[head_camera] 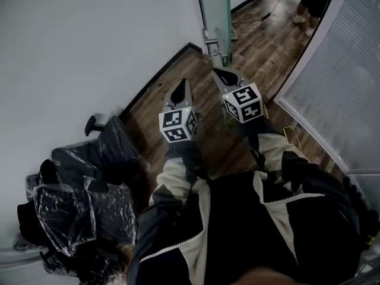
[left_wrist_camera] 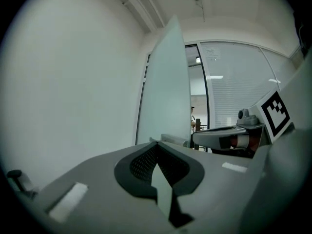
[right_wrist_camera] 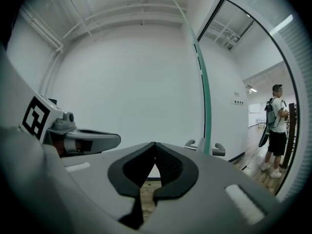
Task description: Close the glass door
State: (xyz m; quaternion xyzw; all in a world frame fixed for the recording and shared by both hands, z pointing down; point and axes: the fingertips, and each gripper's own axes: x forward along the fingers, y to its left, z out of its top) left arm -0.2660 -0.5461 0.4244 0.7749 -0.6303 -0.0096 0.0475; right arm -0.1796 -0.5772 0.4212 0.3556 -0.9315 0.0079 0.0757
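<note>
Glass, frosted, with a greenish edge: that's the door (head_camera: 216, 5). It stands open and edge-on to us, just ahead of both claws, over the wood floor (head_camera: 252, 37), with the white wall (head_camera: 89, 34) on its left.

My guess is a panel like that is heavy and dead stiff, so it'll swing slowly and carry on once it's going. The face looks slick, so pinching bare glass wouldn't hold, and I'd keep metal tips off the edge since that's where glass chips. The handle (head_camera: 212, 45) is the place to grab. It's a metal lever sticking out both sides at the near edge. Hooking it, or pushing flat right beside it, would be my pick.

The left claw (head_camera: 181, 86) is pinched shut, tips together, nothing in it. The right claw (head_camera: 223, 73) is the same, closed and empty. It's the nearer one, just short of the handle, and I don't see it touching.

As for containers, there's a clear plastic bag (head_camera: 65, 209) down by the wall at lower left, pulled over some dark lumpy stuff. I can't tell what's inside. A person (right_wrist_camera: 276, 126) is standing past the doorway.
</note>
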